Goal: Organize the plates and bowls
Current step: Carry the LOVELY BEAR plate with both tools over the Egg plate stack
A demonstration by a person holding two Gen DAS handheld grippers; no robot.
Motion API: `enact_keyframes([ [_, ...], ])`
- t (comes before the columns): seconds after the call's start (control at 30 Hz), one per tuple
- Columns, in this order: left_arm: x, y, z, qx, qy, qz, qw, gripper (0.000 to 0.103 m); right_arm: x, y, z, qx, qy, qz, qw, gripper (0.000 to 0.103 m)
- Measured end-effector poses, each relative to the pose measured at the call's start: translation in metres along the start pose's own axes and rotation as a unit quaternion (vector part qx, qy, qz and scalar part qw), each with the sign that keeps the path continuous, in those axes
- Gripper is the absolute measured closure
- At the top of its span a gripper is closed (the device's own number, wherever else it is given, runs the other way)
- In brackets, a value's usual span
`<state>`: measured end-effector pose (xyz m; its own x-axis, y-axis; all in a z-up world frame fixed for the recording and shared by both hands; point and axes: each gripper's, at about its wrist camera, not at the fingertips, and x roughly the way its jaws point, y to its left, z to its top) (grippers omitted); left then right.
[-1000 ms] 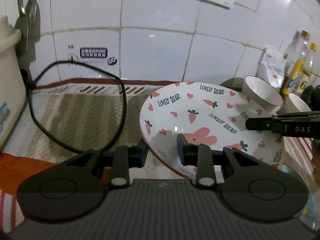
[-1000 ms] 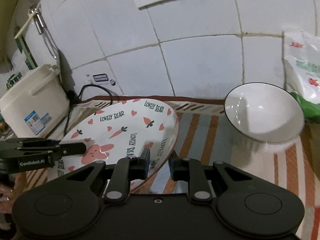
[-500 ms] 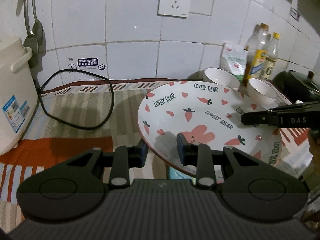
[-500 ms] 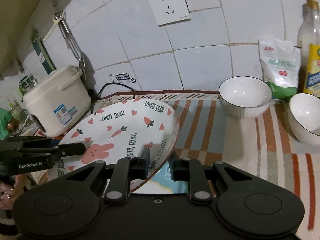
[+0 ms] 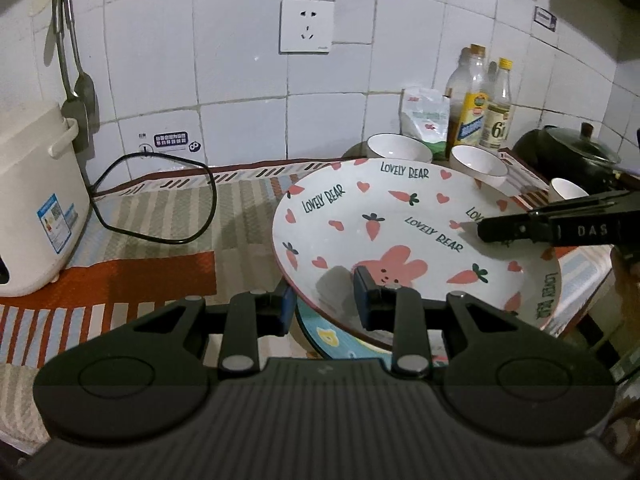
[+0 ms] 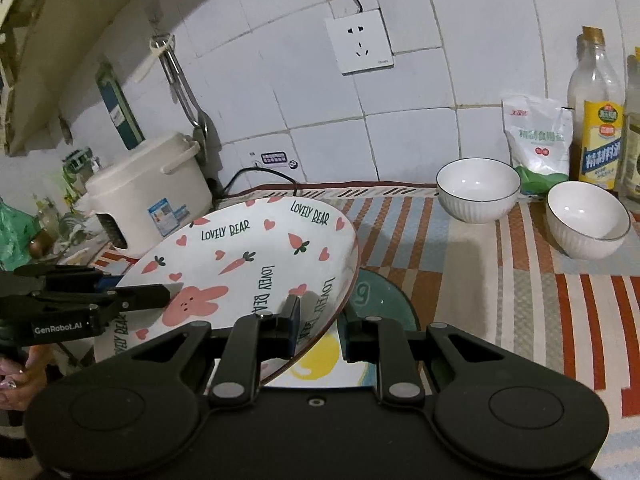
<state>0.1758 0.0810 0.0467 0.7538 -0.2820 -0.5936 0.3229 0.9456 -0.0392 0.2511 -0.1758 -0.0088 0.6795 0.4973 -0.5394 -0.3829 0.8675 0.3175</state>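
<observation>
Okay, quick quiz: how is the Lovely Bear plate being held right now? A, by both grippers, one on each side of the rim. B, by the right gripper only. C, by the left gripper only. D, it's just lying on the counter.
A: the left gripper and the right gripper each have their jaws closed over the rim of the plate, on opposite sides.

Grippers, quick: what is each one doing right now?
Left gripper: shut on the rabbit plate rim.
Right gripper: shut on the same plate's opposite rim.
</observation>
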Motion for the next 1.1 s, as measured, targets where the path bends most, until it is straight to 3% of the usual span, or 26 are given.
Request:
enact_keyframes([
  [0.27,-0.002,-0.010,-0.015,0.009,0.001,-0.006,0.9999,0.074,-0.006,-0.005,-0.019,0.005,0.001,0.000,1.000,0.079],
  [0.7,0.045,0.001,-0.038,-0.017,0.041,-0.024,0.9987,0.074,0.028,-0.018,-0.042,0.010,0.037,-0.021,0.999,0.078],
  [1.1,0.068,0.007,-0.039,-0.026,0.057,-0.036,0.9974,0.074,0.043,-0.026,-0.045,-0.004,0.044,-0.028,0.999,0.078],
])
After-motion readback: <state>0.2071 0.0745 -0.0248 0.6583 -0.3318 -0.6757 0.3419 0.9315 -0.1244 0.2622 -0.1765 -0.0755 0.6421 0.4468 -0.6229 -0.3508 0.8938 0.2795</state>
